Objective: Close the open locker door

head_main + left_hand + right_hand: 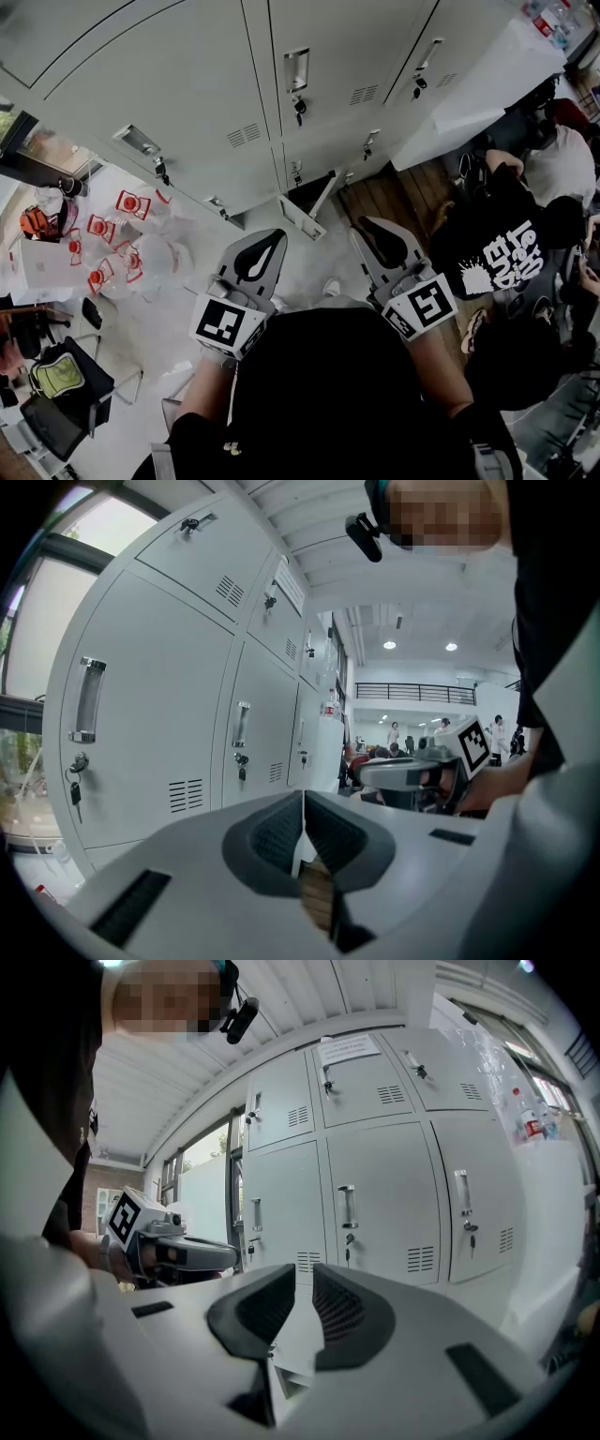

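In the head view a bank of grey lockers [187, 103] stands ahead. One bottom-row locker door [309, 208] hangs open, swung out towards me, with the dark inside [309, 187] behind it. My left gripper [265, 246] hovers just short of the door, to its left, jaws shut on nothing. My right gripper [368, 228] hangs to the door's right, its pads a narrow gap apart and empty. In the left gripper view the pads [281, 832] meet in front of closed lockers [141, 714]. In the right gripper view a white panel edge [292, 1335] shows between the fingers [342, 1312].
Clear tubs with red lids [112, 239] lie on the floor at the left. A chair with a bag [56, 375] stands at the lower left. Seated people, one in a black printed shirt [511, 253], fill the right. A white cabinet [487, 84] adjoins the lockers.
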### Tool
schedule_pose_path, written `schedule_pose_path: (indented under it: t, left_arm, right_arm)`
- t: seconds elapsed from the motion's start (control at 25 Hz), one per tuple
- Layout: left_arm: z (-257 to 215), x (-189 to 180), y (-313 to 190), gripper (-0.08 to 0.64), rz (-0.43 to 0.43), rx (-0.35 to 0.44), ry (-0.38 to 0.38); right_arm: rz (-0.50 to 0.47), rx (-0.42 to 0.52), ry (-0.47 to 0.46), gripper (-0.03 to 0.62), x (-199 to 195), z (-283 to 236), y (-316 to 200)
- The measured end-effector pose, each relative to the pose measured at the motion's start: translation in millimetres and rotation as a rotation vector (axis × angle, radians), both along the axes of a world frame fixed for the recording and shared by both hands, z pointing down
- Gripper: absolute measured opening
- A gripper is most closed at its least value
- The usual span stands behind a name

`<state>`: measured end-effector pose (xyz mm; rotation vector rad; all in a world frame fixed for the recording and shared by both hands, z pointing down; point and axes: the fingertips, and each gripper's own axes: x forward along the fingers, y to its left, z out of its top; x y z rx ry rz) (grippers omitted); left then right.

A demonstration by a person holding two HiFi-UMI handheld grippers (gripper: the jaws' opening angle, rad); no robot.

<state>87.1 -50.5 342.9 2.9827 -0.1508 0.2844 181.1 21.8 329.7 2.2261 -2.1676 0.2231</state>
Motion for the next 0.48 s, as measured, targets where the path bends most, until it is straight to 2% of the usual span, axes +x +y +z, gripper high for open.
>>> schedule_pose_path:
  t: [0.48]
  left_arm:
    - [1.6,-3.0,-6.5,0.023,-0.019,0.003,-0.004]
  right_arm:
    - [-0.016,-0.004,-0.006,0.075,-3.9,6.0,-6.4]
